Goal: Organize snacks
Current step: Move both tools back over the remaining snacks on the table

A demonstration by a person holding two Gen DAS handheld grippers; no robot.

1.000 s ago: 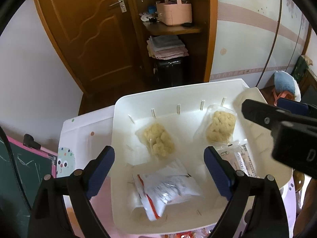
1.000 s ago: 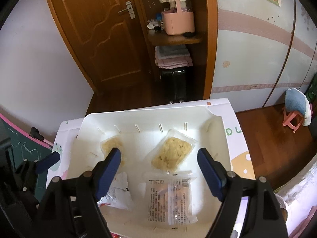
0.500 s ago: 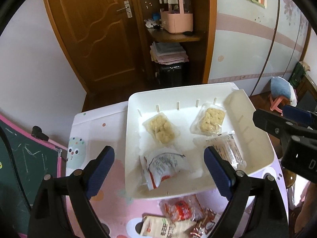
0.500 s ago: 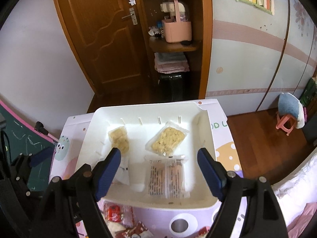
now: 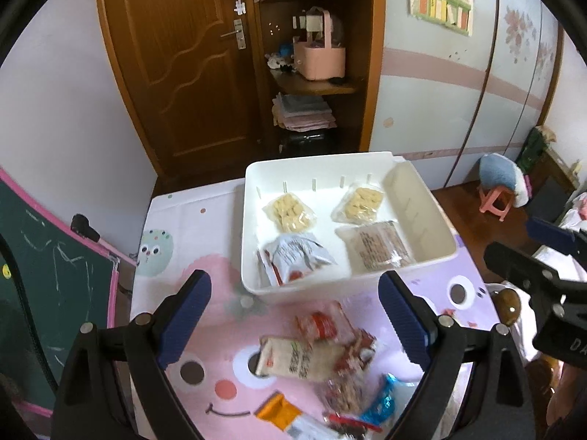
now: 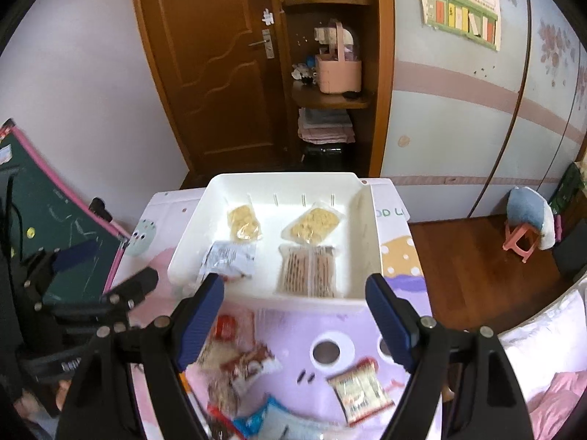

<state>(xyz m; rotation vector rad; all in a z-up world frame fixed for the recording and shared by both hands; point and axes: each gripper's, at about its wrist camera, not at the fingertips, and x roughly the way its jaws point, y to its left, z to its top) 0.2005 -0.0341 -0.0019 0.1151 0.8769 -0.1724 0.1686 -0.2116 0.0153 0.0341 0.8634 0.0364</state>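
A white bin (image 5: 348, 282) sits at the far edge of the table (image 5: 190, 220), which has a pink and purple cartoon cover. Inside the bin lie 4 snack packs. 2 clear packs of yellow puffs rest by the far wall, one on the left (image 5: 290, 212) and one on the right (image 5: 361, 201). A silver pack with red trim (image 5: 293, 258) lies in the near left part, and a clear pack of brown bars (image 5: 381, 247) lies in the near right part. More snacks sit in a loose pile (image 5: 323, 359) on the table near its front edge, outside the bin. One red and white pack (image 6: 361, 392) lies apart from the pile, toward the right edge. The left tongs (image 5: 293, 315) hang above the pile, spread wide with nothing between the blue pads. The right tongs (image 6: 293, 315) hang over the table just in front of the bin, also spread wide and holding nothing.
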